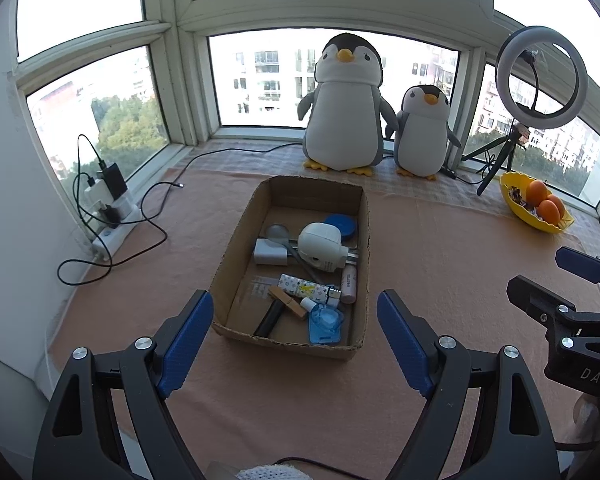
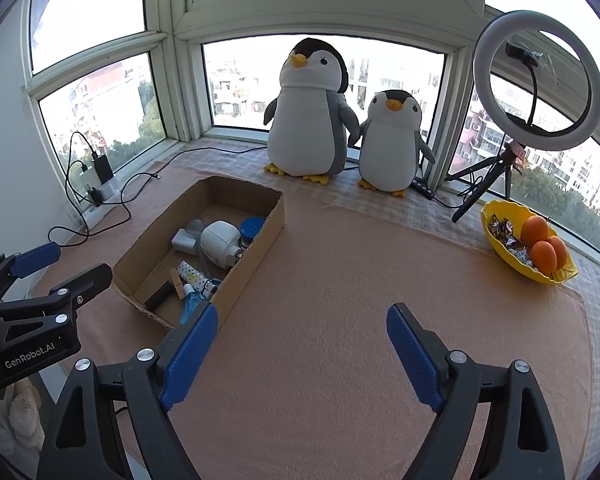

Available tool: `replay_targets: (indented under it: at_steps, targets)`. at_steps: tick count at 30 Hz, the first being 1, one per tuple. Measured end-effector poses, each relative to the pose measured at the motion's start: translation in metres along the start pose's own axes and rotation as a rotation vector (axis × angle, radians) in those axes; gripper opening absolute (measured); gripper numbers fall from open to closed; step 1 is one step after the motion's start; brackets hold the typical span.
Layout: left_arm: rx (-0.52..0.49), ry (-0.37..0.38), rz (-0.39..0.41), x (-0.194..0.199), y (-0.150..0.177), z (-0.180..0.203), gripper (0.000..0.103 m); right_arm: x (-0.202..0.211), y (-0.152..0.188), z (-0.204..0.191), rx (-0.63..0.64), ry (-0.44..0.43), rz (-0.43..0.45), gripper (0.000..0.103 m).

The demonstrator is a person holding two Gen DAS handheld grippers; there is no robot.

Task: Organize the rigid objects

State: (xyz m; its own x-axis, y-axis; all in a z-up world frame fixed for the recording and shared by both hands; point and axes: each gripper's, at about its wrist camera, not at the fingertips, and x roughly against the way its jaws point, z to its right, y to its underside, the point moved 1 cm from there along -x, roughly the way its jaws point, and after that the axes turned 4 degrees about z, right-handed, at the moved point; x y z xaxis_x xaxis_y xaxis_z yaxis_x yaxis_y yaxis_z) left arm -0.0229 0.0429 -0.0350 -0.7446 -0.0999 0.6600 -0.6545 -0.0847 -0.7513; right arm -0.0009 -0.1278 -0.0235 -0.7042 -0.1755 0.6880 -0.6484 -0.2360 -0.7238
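Cardboard box [image 1: 300,264] sits dead ahead of the left gripper [image 1: 296,334], its near wall right between the two blue pads, and those jaws are spread wide with nothing in them. Over on the right gripper [image 2: 302,346], jaws equally wide and empty, the box lies ahead and off to the left, its near corner just past the left pad. Ahead of these jaws is bare peach cloth [image 2: 340,280] on the bench.

Inside the box it's a jumble: a white camera-like gadget [image 1: 322,246], a blue round lid [image 1: 342,226], a white charger block [image 1: 269,252], a patterned tube [image 1: 306,286], a wooden clothespin [image 1: 288,301], a pink tube [image 1: 349,282], a clear blue case [image 1: 326,322] and something black [image 1: 270,318] I can't identify. A round lens-like piece is half buried behind the gadget. From the right wrist the box wall cuts off the far-side items.

Beyond the box stand a big plush penguin [image 1: 346,108] and a small plush penguin [image 1: 422,132]. Far right of the jaws: a ring light [image 2: 538,80] on a tripod and a yellow bowl [image 2: 500,248] with oranges and sweets. Far left, a power strip [image 1: 112,220] with trailing cables.
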Motion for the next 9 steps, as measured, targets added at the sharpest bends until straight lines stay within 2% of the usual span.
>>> replay_targets:
  at_steps: [9]
  targets:
    - [0.001, -0.002, 0.001, -0.0014, -0.0004, -0.0009, 0.084, -0.0024, 0.0016, 0.0, 0.001, 0.003, -0.008, 0.084]
